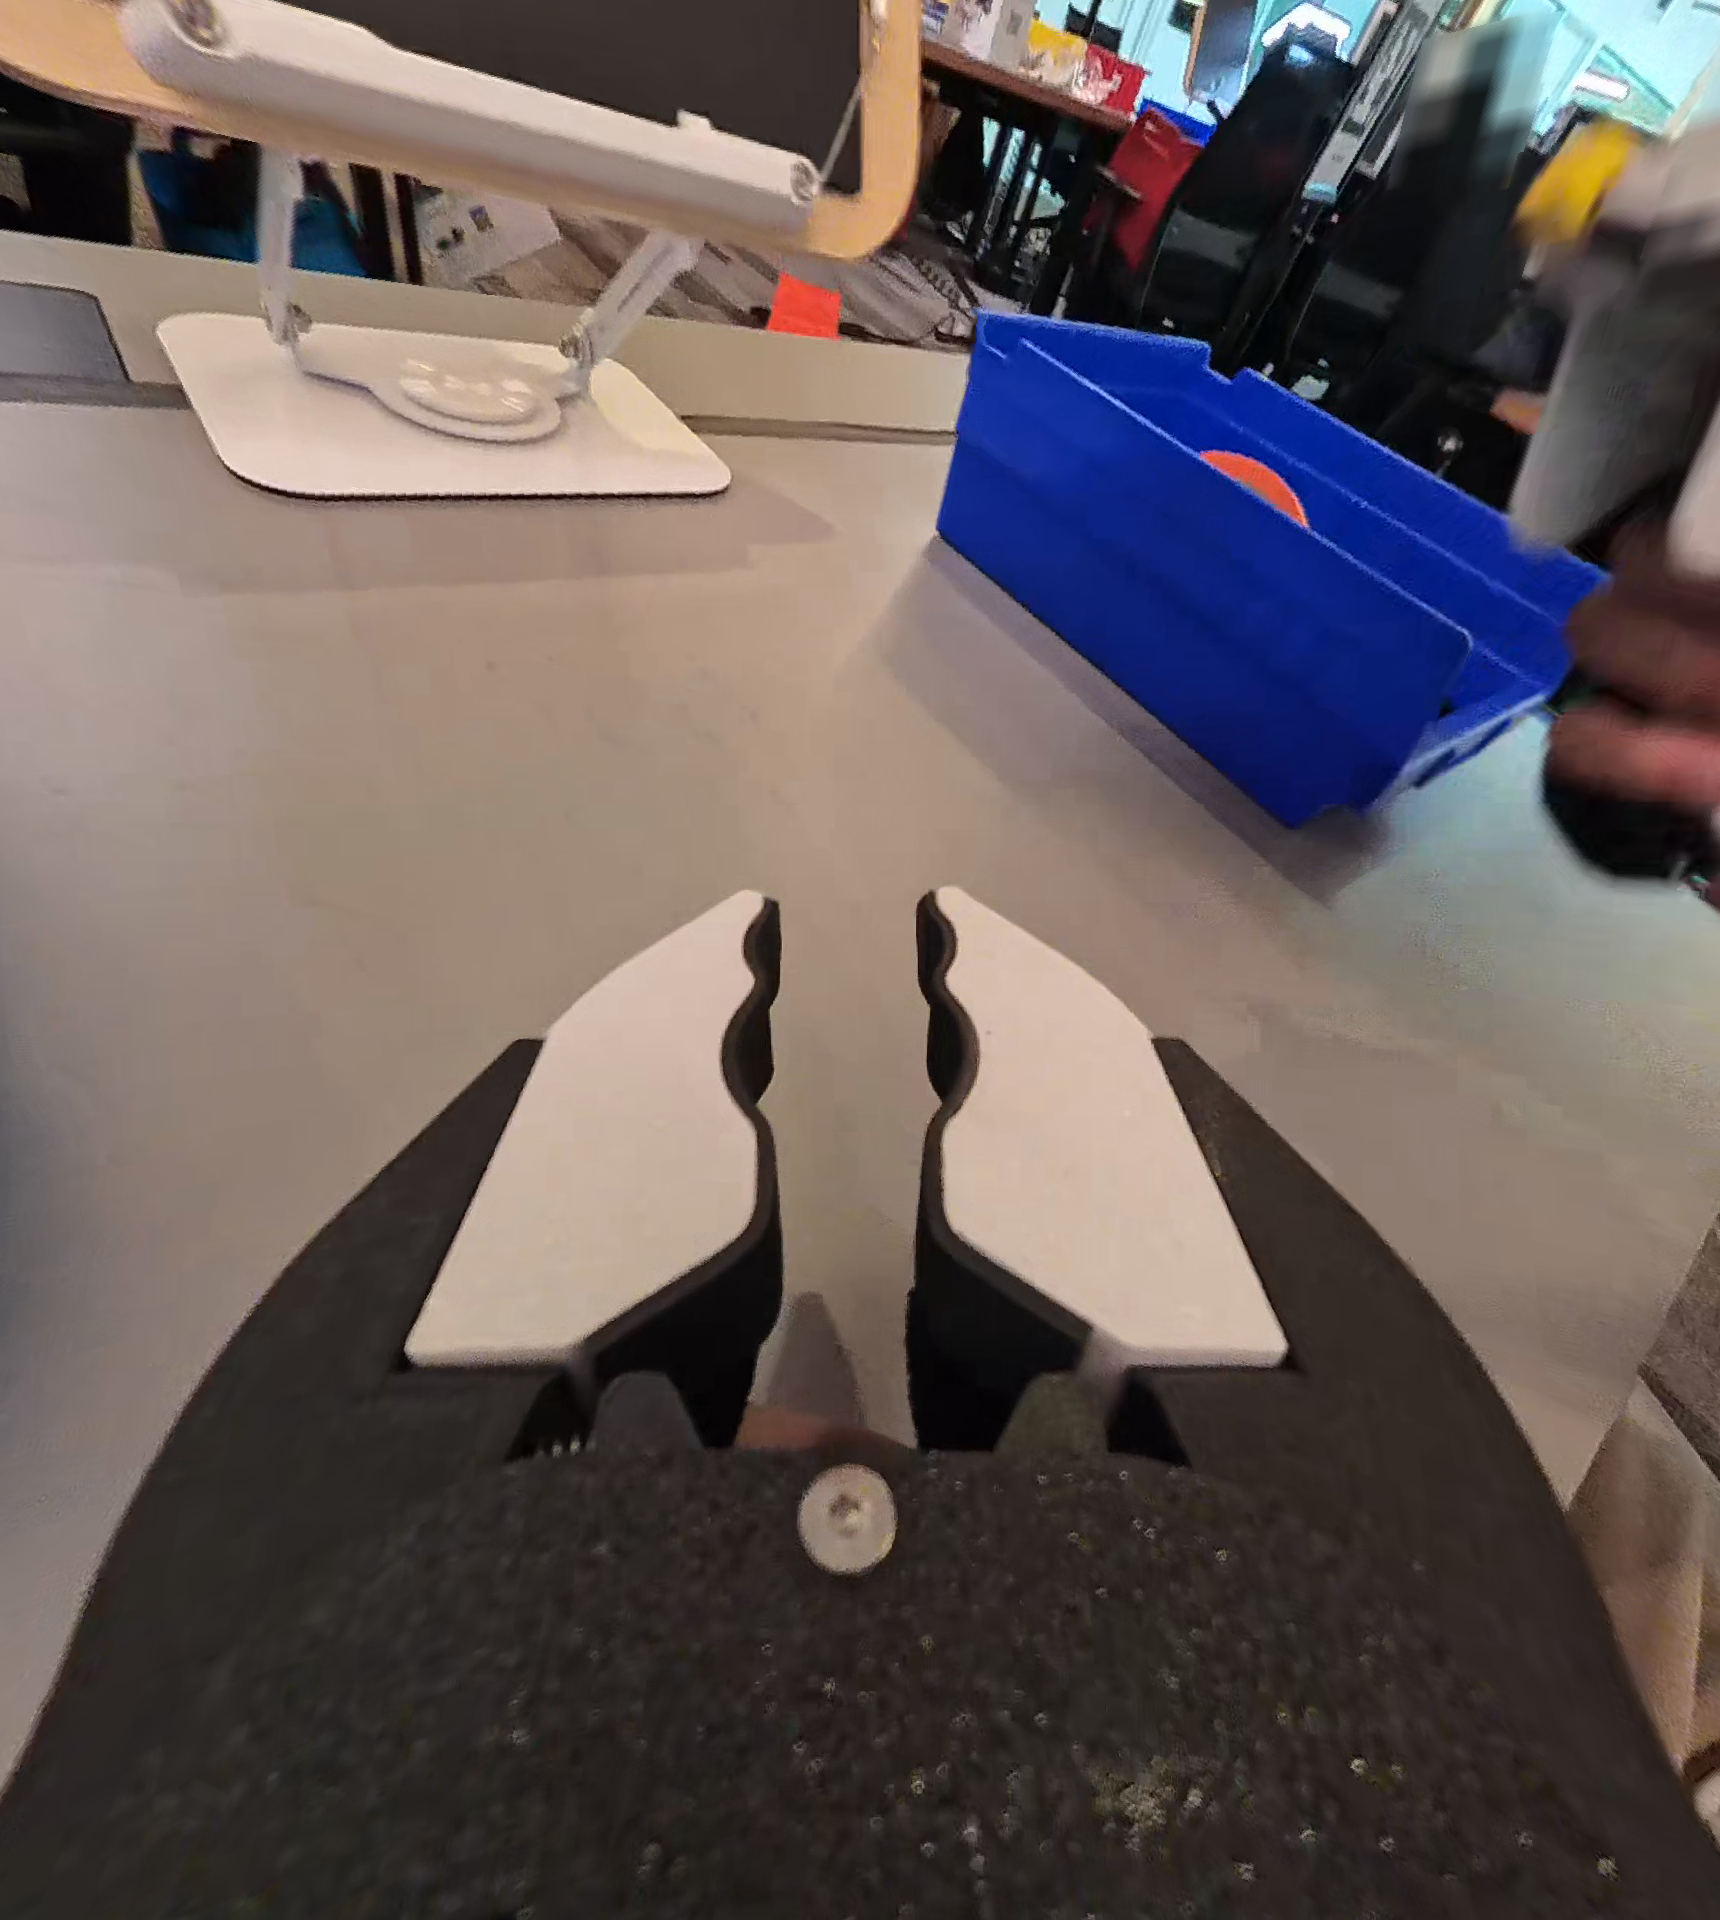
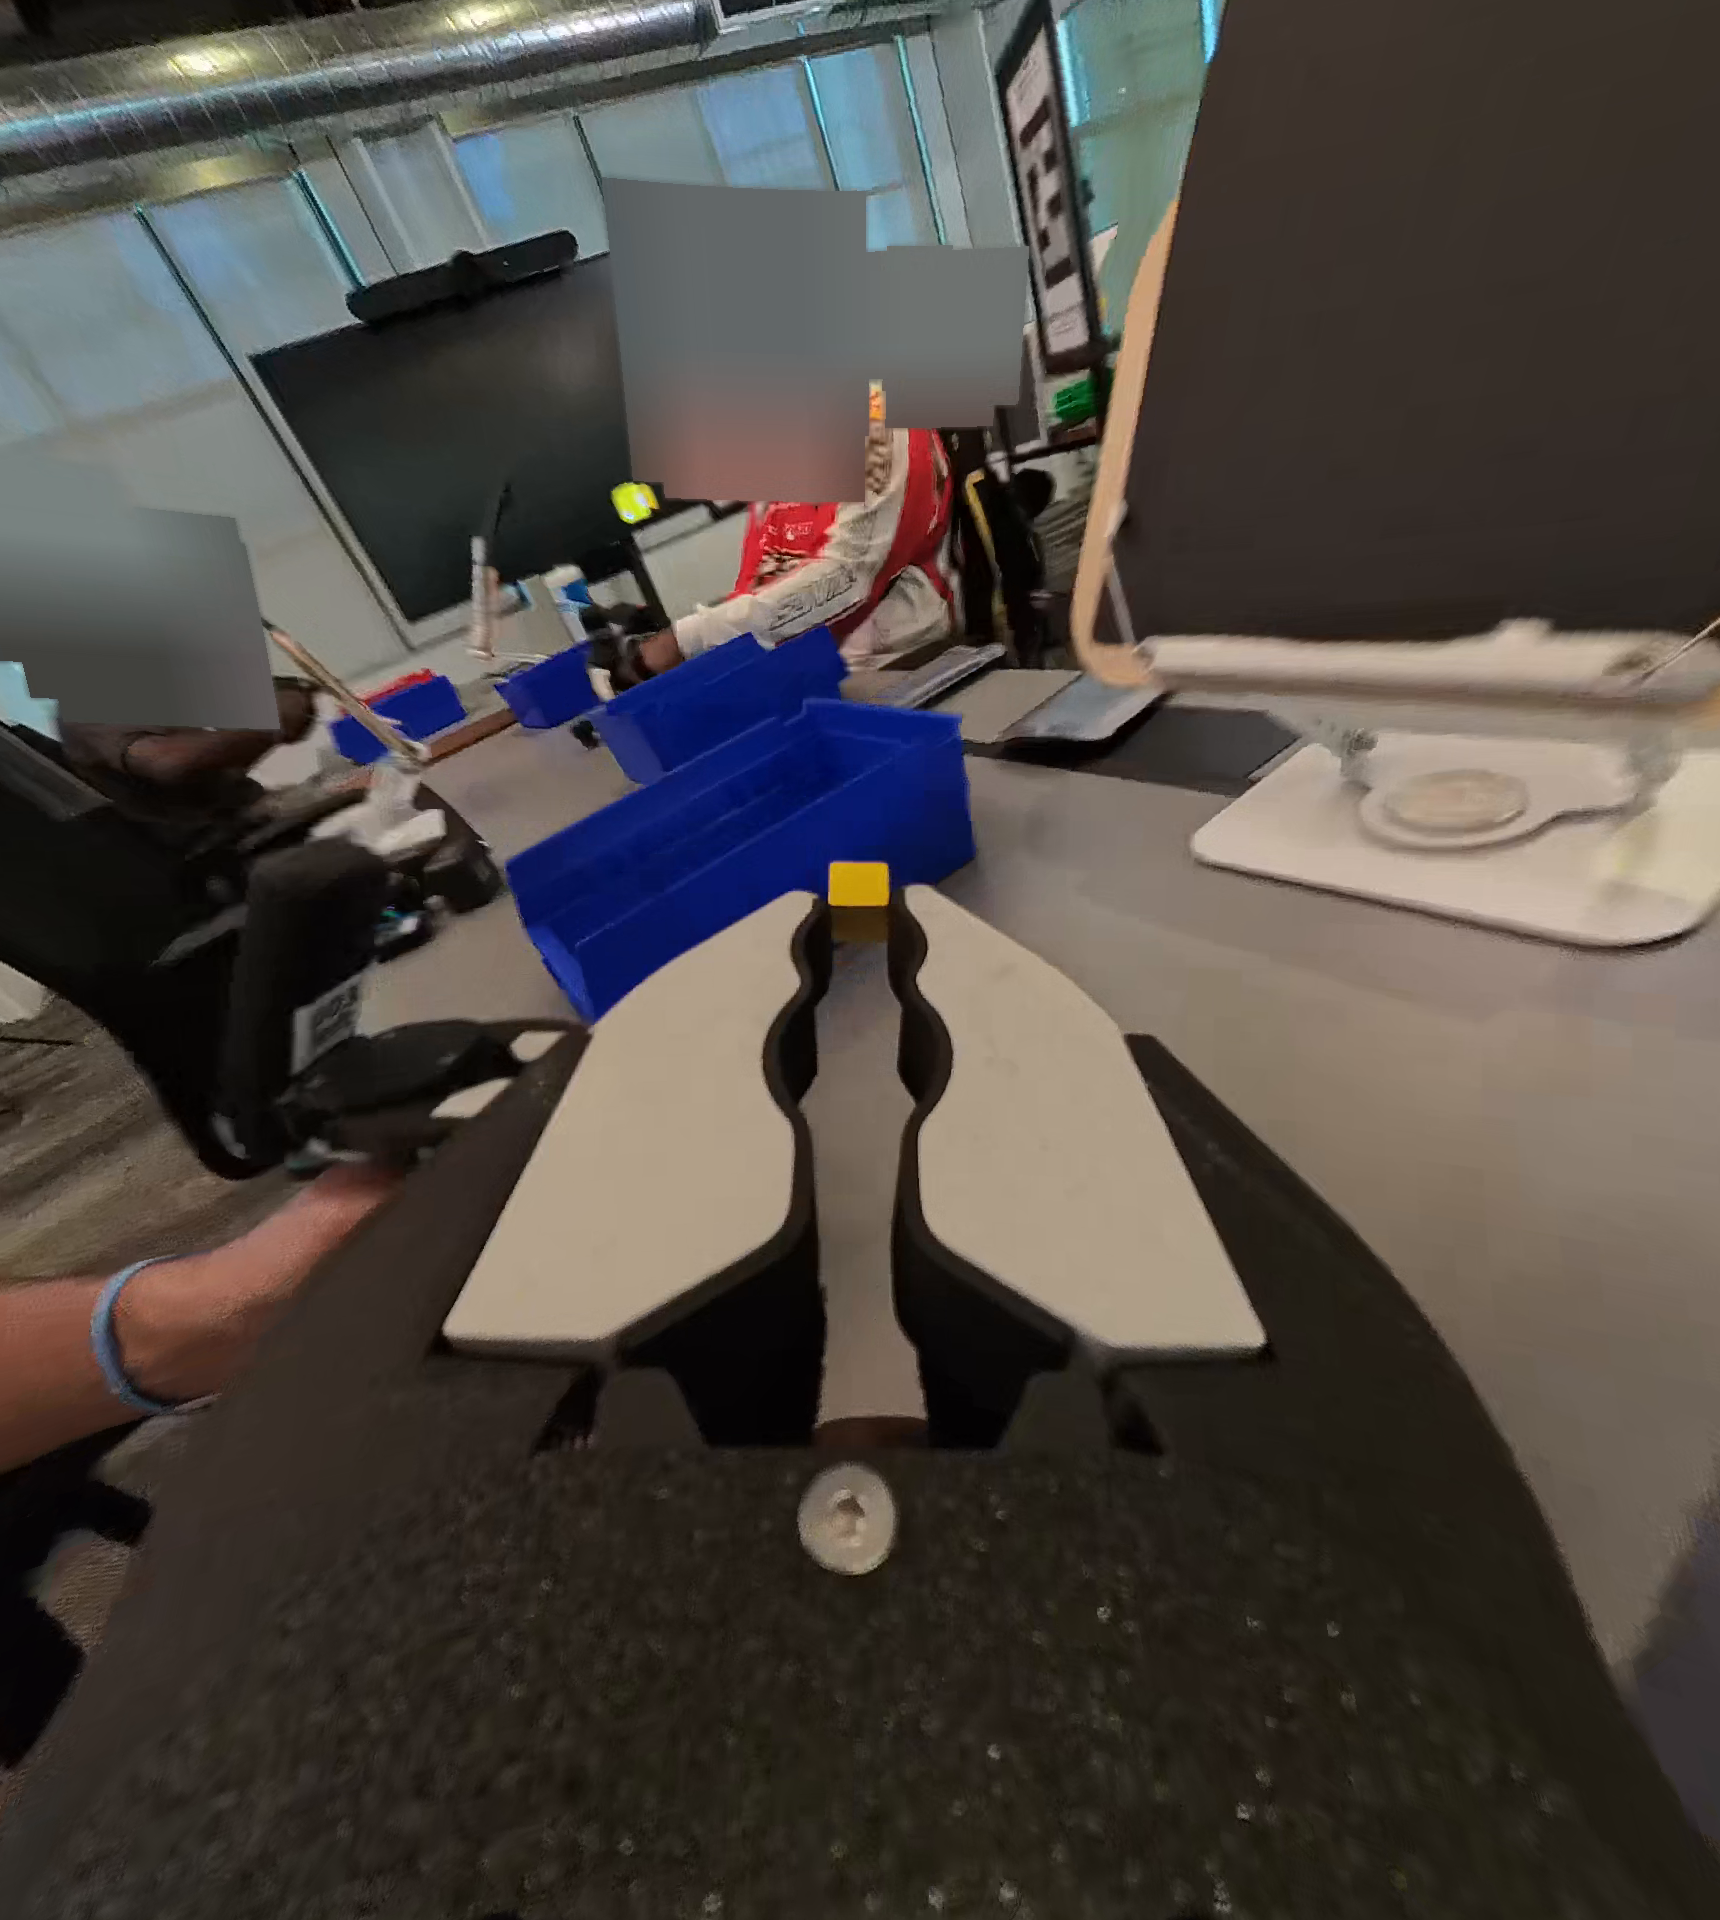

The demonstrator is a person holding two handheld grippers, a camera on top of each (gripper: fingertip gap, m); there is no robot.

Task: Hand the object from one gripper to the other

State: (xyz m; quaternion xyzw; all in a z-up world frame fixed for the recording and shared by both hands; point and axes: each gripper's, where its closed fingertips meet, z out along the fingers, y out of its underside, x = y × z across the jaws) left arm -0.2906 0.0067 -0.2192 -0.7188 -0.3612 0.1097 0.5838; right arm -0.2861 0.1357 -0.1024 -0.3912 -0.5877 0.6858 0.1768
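A small yellow cube [image 2: 858, 885] is pinched between the fingertips of my right gripper [image 2: 858, 914], held in the air above the grey table [image 2: 1355, 1091]. In the left wrist view the right gripper [image 1: 1666, 364] is blurred at the upper right, and the yellow cube [image 1: 1573, 192] shows at its end. My left gripper [image 1: 851, 914] is open and empty, low over the table. In the right wrist view it [image 2: 388, 1081] appears at the left, held by a hand.
A blue bin [image 1: 1199, 603] holding an orange object [image 1: 1256, 488] stands on the table; it also shows in the right wrist view [image 2: 731, 852]. A white stand [image 1: 440, 426] carries a dark screen. More blue bins [image 2: 710, 696] and seated people are farther back. There is about 20 cm between the tips of the two grippers.
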